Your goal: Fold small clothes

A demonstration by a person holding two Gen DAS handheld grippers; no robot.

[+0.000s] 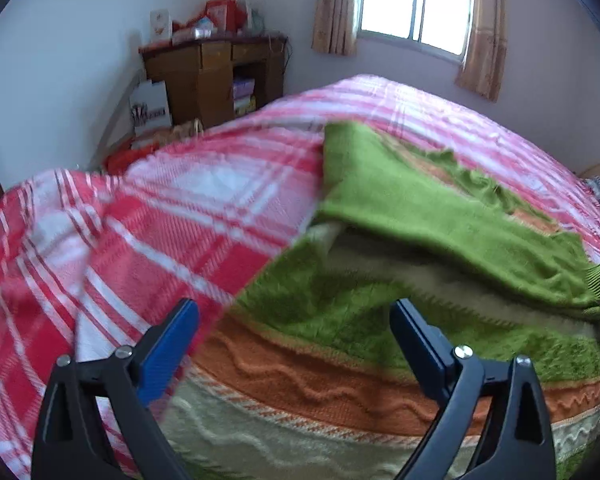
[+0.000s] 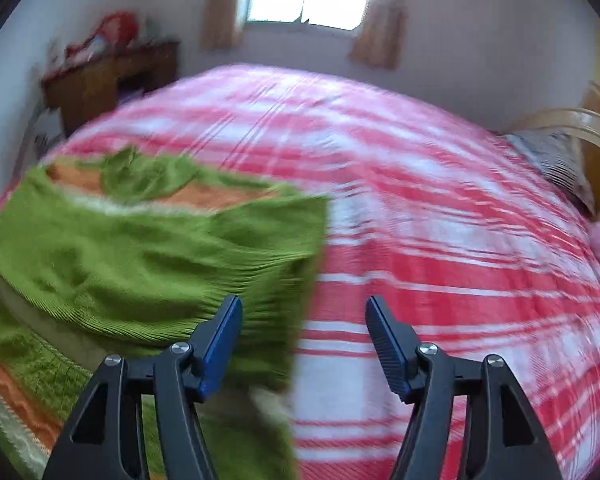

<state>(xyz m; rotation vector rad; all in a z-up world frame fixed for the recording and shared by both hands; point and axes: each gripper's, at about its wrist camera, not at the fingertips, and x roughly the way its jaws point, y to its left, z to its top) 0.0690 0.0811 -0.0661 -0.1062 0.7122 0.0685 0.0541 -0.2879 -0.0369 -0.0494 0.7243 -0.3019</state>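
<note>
On plaid bedspread [image 1: 160, 220], knit sweater [image 1: 340, 320] part folded. Both grippers [image 1: 294, 344] [image 2: 304, 344] spread, empty. Best pinched at the hem, corners matched.

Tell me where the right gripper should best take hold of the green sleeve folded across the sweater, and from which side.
Probably at the ribbed cuff end of the green sleeve, approached from the bare bedspread side on the right. That edge lies free and slightly raised over the sweater body, so a finger could slip under. The right gripper is open beside it; the left gripper is open too.
</note>
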